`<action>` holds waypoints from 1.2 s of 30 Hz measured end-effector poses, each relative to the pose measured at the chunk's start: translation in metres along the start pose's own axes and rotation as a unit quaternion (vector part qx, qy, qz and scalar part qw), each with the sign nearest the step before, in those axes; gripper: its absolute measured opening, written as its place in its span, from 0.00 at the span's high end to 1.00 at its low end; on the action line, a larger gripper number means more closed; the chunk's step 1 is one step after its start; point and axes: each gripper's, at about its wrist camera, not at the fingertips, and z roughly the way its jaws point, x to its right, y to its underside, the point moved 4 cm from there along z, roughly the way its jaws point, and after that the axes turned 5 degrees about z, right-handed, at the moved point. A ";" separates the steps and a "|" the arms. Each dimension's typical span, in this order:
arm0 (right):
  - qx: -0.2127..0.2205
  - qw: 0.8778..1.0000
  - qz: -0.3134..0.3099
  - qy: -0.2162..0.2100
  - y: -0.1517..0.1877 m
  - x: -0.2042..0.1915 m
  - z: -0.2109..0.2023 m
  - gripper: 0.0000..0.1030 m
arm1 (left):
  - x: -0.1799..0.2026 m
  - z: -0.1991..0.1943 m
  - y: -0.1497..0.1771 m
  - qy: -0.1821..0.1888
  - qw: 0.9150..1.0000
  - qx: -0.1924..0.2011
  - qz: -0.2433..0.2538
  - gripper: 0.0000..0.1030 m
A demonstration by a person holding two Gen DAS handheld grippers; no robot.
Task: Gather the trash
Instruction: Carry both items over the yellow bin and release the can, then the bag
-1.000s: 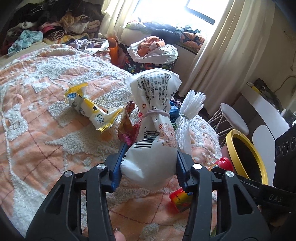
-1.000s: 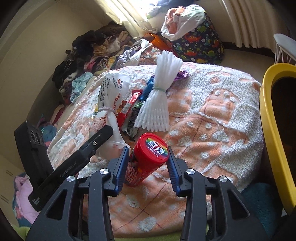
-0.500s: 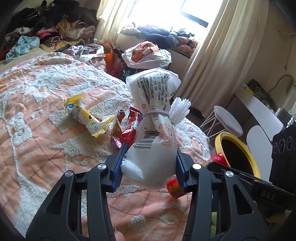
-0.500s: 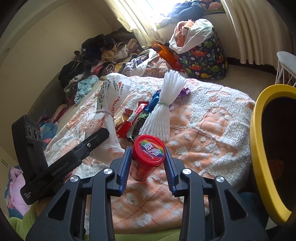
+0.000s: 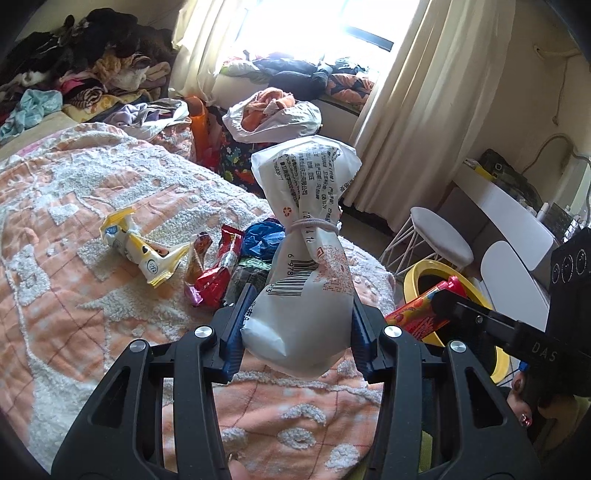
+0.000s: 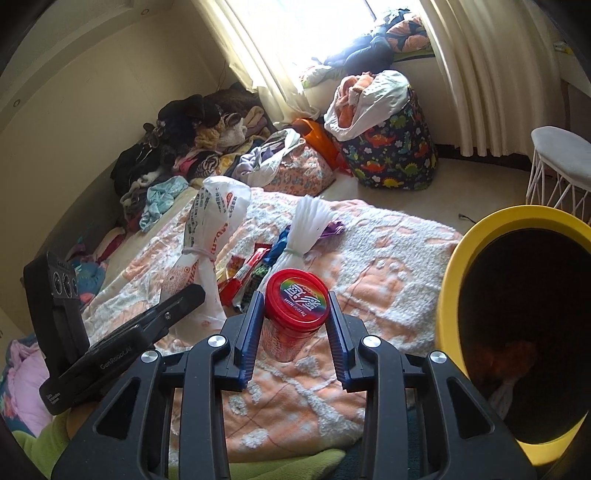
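Light source: daylight through the window behind the pale curtains — the only source seen in the 2 views.
Glare: the window is blown out to white in both views; no detail in the pane.
Brightness: bright near the window, dimmer toward the wall and the heap of clothes.
Shadows: soft; the inside of the yellow bin is almost black.
Focus: the printed white bag and the red lid are sharp; far corners are softer.
Distortion: strong fisheye bend — curtains and walls curve.
Edges: black vignette at all 4 corners.
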 end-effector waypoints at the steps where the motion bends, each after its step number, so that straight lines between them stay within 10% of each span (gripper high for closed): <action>1: 0.004 1.000 0.002 0.001 -0.002 0.002 -0.003 0.69 | 0.003 0.000 0.000 0.001 1.000 0.000 0.002 0.62; 36: 0.117 0.983 0.106 0.091 -0.037 0.129 -0.087 0.70 | 0.125 0.028 0.002 0.069 0.990 -0.030 0.123 0.62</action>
